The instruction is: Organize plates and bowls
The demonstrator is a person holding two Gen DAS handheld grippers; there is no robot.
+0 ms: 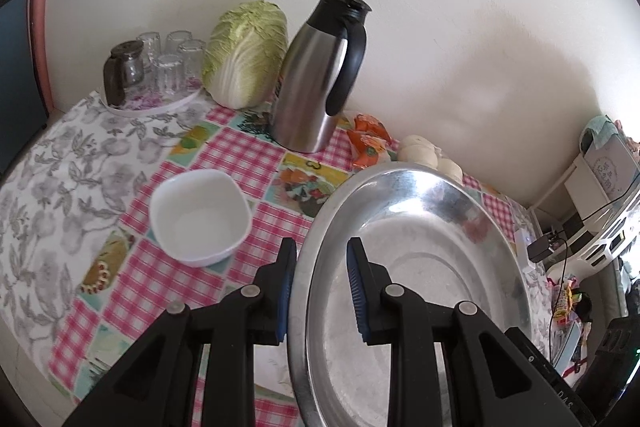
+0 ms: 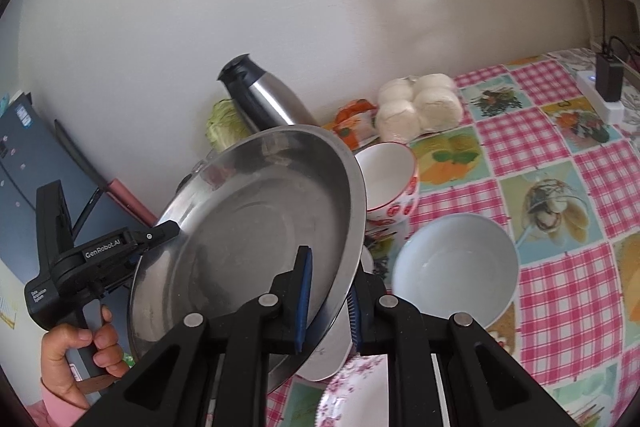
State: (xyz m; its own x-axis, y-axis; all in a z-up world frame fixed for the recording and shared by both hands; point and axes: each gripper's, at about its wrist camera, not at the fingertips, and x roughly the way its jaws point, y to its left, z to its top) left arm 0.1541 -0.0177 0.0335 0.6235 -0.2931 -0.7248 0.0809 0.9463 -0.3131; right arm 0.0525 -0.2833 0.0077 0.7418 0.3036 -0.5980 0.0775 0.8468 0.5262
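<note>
Crosswise, steel basin [image 1: 420, 267] between both tongs

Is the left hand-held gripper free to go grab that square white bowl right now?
Probably not yet. The left hand-held gripper is clamped on the rim of the steel basin, shared with the right hand-held gripper. The square white bowl sits unobstructed beside it.

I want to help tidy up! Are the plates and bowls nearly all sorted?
Not yet. Nothing looks stacked or sorted. Both grippers, left and right, grip the big steel basin by opposite rims, tilted above the table. Left loose: a square white bowl, a pale round bowl, a red-patterned bowl, a floral plate.
</note>
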